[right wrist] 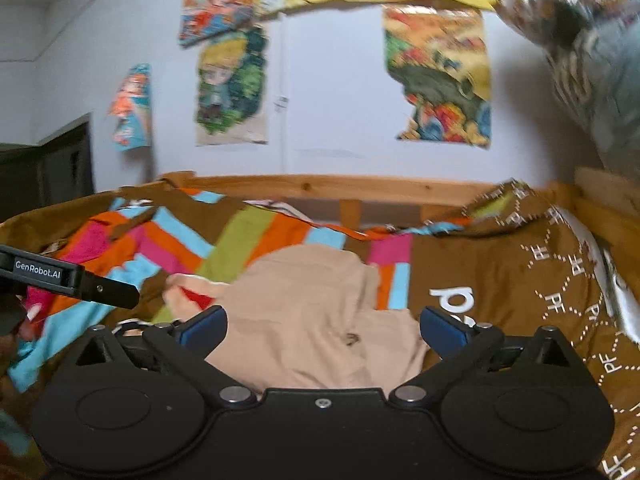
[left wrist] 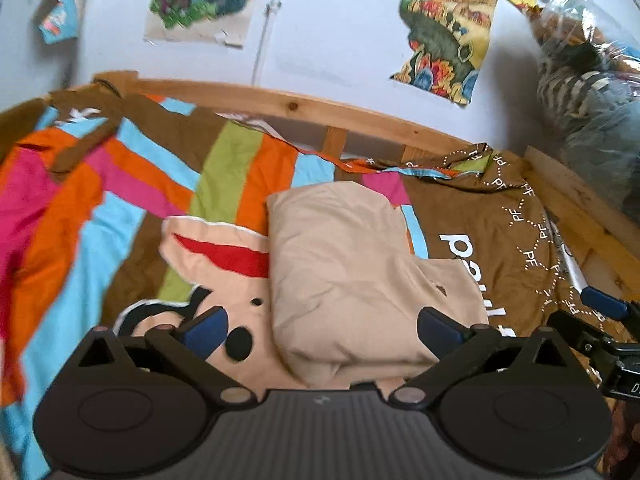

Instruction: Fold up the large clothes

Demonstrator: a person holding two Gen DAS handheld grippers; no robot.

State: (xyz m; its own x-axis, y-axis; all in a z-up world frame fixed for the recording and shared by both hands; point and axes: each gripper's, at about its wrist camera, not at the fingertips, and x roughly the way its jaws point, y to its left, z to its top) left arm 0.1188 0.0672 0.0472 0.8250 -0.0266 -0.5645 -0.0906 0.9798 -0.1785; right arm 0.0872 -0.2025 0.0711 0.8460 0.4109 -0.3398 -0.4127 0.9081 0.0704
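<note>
A clear plastic bag stuffed with striped and grey fabric sits beyond the right end of the bed. The folded beige garment lies on the striped brown, orange, blue and pink bedcover, partly over a beige cartoon patch with a red stripe. The left gripper and right gripper both hover spread wide, holding nothing. A pine bed rail borders the far edge below a white wall with colourful posters; bare cover surrounds the garment.
</note>
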